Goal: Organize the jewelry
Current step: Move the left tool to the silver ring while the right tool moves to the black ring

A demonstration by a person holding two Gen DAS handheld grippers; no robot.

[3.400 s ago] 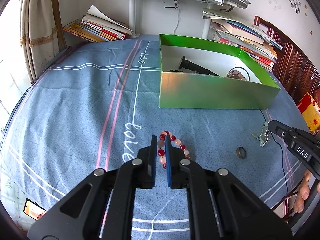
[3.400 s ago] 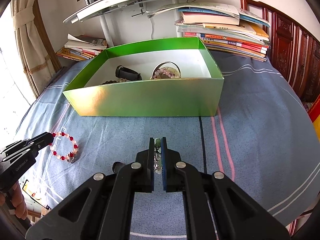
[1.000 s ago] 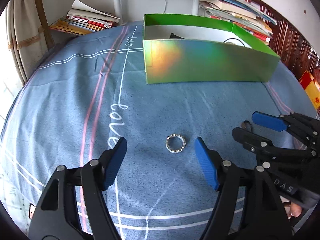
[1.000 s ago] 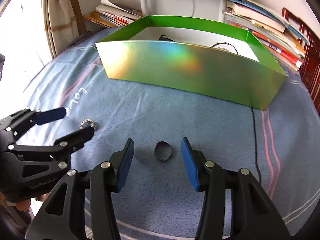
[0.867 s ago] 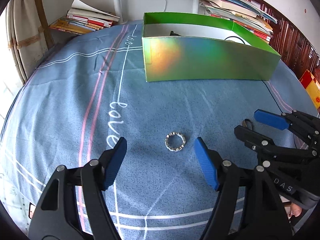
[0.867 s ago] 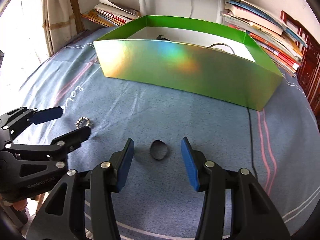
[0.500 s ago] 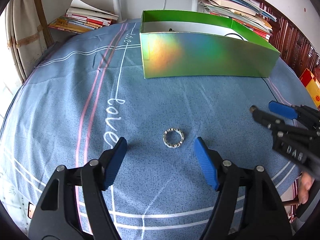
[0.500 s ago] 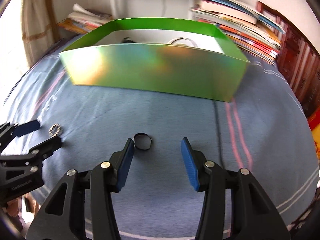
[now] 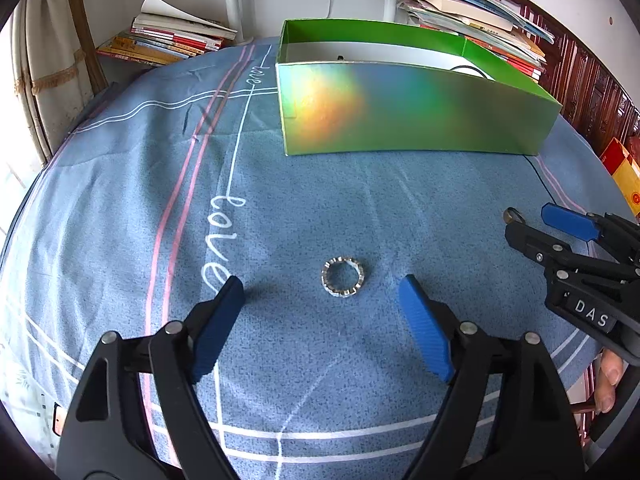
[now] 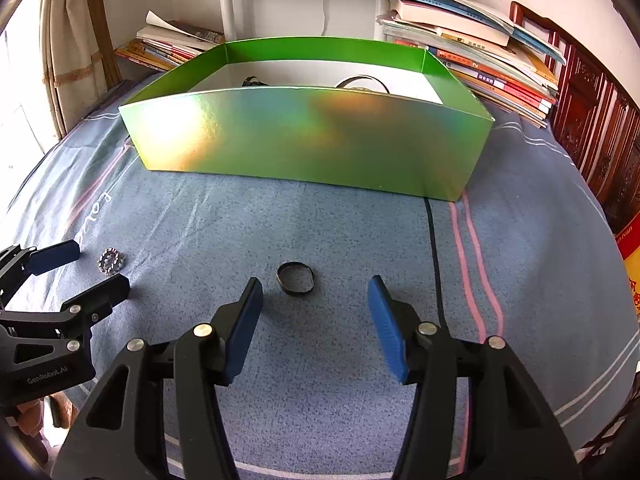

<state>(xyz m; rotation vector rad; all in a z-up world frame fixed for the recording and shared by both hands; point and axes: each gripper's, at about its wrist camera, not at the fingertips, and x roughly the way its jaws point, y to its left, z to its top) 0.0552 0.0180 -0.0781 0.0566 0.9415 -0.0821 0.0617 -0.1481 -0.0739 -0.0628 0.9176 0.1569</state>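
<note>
A silver studded ring [image 9: 343, 282] lies on the blue bedspread, just ahead of my open, empty left gripper [image 9: 320, 300]. It also shows in the right wrist view [image 10: 111, 261]. A dark plain ring [image 10: 296, 278] lies just ahead of my open, empty right gripper [image 10: 316, 300], nearer its left finger. In the left wrist view this ring [image 9: 512, 213] peeks out at the right gripper's tip. The green box [image 9: 400, 120] stands behind, with dark jewelry pieces inside; it also shows in the right wrist view [image 10: 304, 136].
Stacks of books [image 10: 480, 56] lie behind and right of the box, more books [image 9: 172, 40] at the back left. A white stand pole [image 10: 228, 8] rises behind the box. A black cable [image 10: 434, 256] runs across the bedspread. A wooden cabinet [image 10: 600, 140] stands at right.
Earlier both grippers were shut on a bead bracelet and a chain; those are gone from view. Both are now open over the two rings. In the last second the right gripper shifted right.
</note>
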